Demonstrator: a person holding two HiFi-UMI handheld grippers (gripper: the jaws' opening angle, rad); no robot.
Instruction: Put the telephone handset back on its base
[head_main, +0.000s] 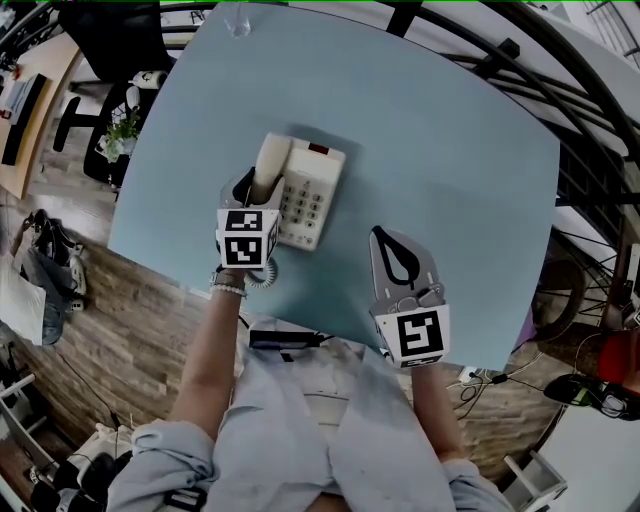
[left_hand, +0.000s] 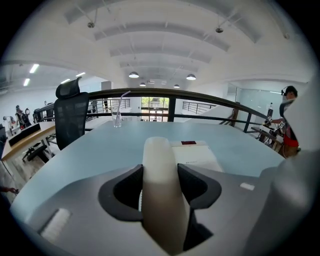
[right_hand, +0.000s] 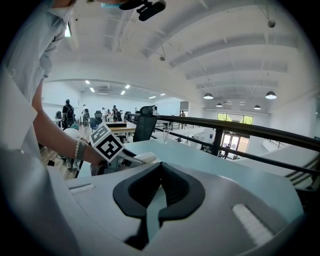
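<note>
My left gripper (head_main: 256, 188) is clamping the handset (head_main: 271, 160) mid-shaft, along the base's (head_main: 315, 200) left side, mid-table (head_main: 450, 180). My right gripper (head_main: 385, 240) is hovering toward the near edge, jaws together, empty. Judgement: I am aiming to seat both ends level before opening

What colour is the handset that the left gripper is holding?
Cream. The handset matches its base; the head view shows it best.
</note>
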